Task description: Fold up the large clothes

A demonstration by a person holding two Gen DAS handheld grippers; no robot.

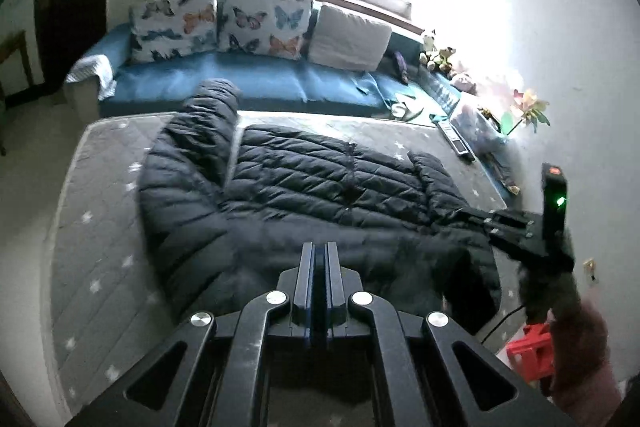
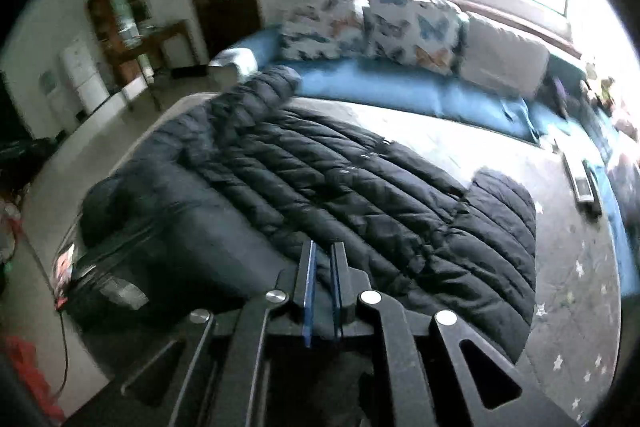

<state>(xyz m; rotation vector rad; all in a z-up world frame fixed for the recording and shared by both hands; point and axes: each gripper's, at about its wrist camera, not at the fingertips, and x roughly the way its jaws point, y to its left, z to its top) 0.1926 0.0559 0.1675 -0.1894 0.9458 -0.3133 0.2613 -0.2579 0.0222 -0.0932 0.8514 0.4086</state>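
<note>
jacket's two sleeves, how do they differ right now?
The left sleeve stretches away toward the blue sofa, its cuff reaching past the grey mat. The right sleeve looks shorter, bent, lying wholly on the mat. Both are black, quilted, flat, ungripped.

Under my grippers: a grey quilted mat with small white stars. On it, a black puffer jacket lying flat, one sleeve reaching toward the blue sofa. Near the mat's far right edge, two remote controls side by side.
</note>
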